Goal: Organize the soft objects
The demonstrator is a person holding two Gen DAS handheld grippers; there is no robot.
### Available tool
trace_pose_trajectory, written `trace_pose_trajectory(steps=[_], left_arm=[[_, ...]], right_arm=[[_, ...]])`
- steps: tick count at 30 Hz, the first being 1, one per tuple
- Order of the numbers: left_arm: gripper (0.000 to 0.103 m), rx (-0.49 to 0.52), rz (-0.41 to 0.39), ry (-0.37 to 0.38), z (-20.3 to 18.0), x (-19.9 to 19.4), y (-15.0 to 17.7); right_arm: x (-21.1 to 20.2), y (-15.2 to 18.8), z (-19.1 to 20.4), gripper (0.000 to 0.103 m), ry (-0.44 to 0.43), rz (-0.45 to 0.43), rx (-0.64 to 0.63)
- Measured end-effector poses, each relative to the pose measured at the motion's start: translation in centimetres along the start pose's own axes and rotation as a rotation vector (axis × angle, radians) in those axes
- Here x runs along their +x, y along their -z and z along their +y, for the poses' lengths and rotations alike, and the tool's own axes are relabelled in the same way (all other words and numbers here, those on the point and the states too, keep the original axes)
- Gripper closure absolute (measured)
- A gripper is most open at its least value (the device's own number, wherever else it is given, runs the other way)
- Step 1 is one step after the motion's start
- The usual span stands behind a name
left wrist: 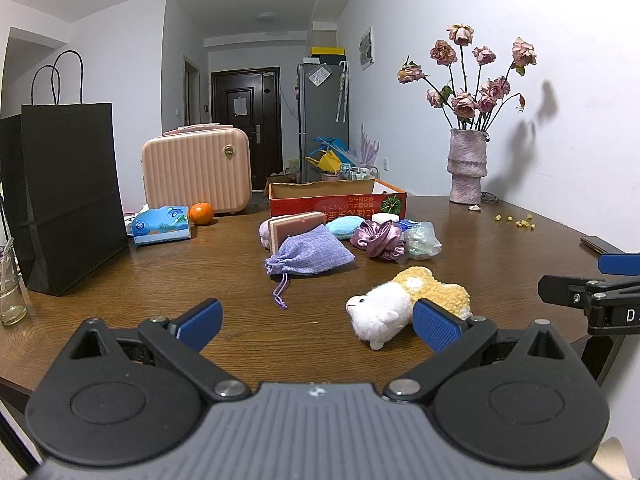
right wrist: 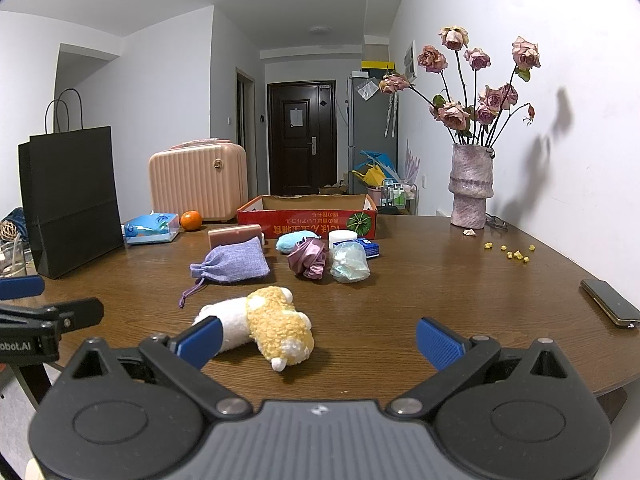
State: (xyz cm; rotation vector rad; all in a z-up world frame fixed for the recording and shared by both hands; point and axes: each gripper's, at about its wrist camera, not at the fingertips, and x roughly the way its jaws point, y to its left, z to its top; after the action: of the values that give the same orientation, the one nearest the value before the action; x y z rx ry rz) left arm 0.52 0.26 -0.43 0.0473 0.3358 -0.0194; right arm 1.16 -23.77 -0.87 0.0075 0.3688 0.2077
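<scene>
1. Plush toy (right wrist: 262, 326): head end hidden behind the right tool's (right wrist: 320, 338) left blue pad.
2. Left tool (right wrist: 24, 312): cut off by the left edge in the right wrist view; jaw stance not visible there.
3. Red box (left wrist: 336, 200): interior hidden by its front wall.
4. Yellow bits (right wrist: 512, 252) on the surface: too small to identify.
5. Glass jar (left wrist: 10, 296): cropped at the frame edge.

- Brown wooden desk (right wrist: 420, 288): smooth, faintly glossy grain.
- White-and-yellow plush toy (right wrist: 272, 326): fuzzy, curly pile.
- Lilac drawstring pouch (right wrist: 232, 266): coarse woven cloth.
- Purple scrunchie (right wrist: 308, 260): shiny satin.
- Red box (right wrist: 308, 216): printed cardboard.
- Tall black bag (right wrist: 72, 200): matt paper.
- Pink ribbed suitcase (right wrist: 198, 182): hard plastic.
</scene>
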Motion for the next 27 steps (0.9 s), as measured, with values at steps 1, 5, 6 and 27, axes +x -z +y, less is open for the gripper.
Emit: trace_pose_trajectory(steps=[1, 5, 6, 27], left_arm=[[0.000, 0.000, 0.000, 0.000, 0.0, 0.0, 0.0], [0.000, 0.000, 0.000, 0.001, 0.0, 0.0, 0.0], [0.000, 0.000, 0.000, 0.001, 0.1, 0.1, 0.0], [0.000, -0.019, 0.024, -0.014, 1.0, 0.8, 0.5]], right_arm=[[0.0, 0.0, 0.0, 0.000, 0.000, 0.000, 0.000], [0.0, 0.0, 0.0, 0.000, 0.000, 0.000, 0.000], [0.0, 0.0, -0.1, 0.000, 0.000, 0.000, 0.000], [1.5, -0.1, 0.1, 0.000, 0.021, 0.034, -0.035]])
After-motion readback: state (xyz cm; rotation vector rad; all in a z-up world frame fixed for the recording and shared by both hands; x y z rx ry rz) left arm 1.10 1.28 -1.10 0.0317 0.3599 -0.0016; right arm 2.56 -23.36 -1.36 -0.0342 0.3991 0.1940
